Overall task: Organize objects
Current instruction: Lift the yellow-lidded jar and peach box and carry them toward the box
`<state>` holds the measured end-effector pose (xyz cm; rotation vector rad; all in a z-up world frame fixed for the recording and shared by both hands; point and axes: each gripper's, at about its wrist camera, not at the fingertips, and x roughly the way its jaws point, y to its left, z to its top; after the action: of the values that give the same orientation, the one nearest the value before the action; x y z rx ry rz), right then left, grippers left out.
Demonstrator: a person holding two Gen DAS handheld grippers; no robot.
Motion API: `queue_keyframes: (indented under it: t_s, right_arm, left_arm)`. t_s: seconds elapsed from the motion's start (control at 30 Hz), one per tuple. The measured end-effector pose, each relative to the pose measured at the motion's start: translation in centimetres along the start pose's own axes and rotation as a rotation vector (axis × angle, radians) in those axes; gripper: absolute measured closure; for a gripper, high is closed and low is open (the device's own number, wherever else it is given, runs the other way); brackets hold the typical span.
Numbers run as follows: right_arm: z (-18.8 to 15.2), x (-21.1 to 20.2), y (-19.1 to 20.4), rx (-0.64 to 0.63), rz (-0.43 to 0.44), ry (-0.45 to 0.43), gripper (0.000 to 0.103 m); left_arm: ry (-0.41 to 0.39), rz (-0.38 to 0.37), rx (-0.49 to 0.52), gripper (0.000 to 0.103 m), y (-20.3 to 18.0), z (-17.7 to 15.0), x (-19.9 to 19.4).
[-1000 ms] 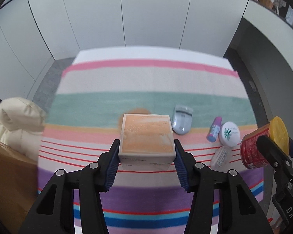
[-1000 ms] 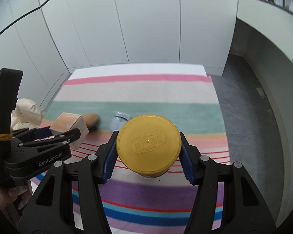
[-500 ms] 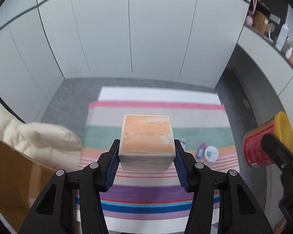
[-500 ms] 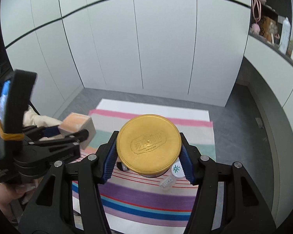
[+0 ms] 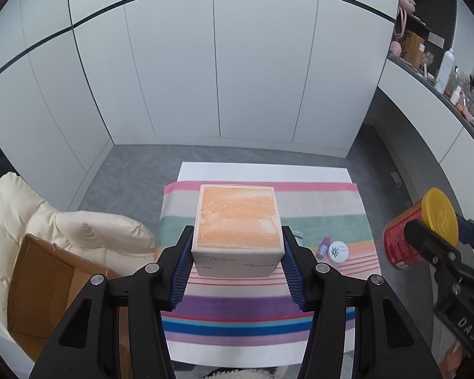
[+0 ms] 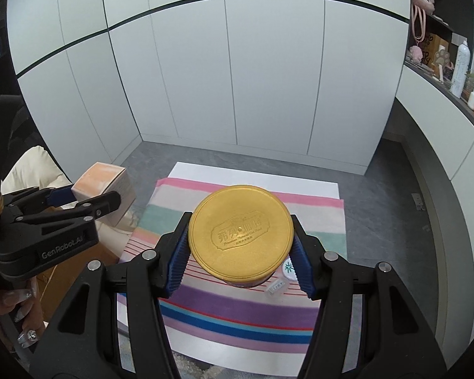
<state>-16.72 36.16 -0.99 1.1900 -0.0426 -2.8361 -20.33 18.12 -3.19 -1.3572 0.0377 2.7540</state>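
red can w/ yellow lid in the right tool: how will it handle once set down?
The red cylindrical can with yellow plastic lid looks rigid: the right tool clamps it without visible denting. Laid sideways, as held, it would likely roll on the striped cloth; upright, probably stable. Weight unclear.

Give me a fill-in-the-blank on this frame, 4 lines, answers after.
1. The left gripper is shut on a box whose top face is ____ in colour.
2. The right gripper is shut on a can with a ____ lid.
3. The open cardboard box sits to the ____ of the striped cloth in the left wrist view.
4. The can's body is ____.

Answers: orange; yellow; left; red
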Motion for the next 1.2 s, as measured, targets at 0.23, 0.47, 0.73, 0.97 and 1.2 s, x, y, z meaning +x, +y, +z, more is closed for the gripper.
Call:
queue_keyframes:
  t_s: [0.23,0.47,0.73,0.97,1.2]
  right_arm:
    - [-1.8,-1.9,-0.2,0.023,-0.008,0.015,0.044]
    - [-4.8,-3.9,-0.2,0.047,-0.013,0.035,0.044]
    - [-8.4,-5.9,1.1,0.008,-0.018,0.055,0.044]
    - [-12.1,-7.8,1.5,0.045,0.002,0.062,0.044]
    - [-14.9,-8.3,1.7,0.052,0.023,0.107,0.044]
  left_arm:
    - [-0.016,-0.013,0.030,0.050,0.3,-2.0,-2.3]
    - [-0.008,-0.021,0.075,0.050,0.8,-5.4,-4.0]
    - [-0.011,-0.021,0.089,0.050,1.9,-8.7,-6.1]
    - [-0.004,-0.040,0.051,0.050,3.3,-12.6,-7.8]
    - [0.043,-0.058,0.027,0.050,4.7,-14.4,-7.9]
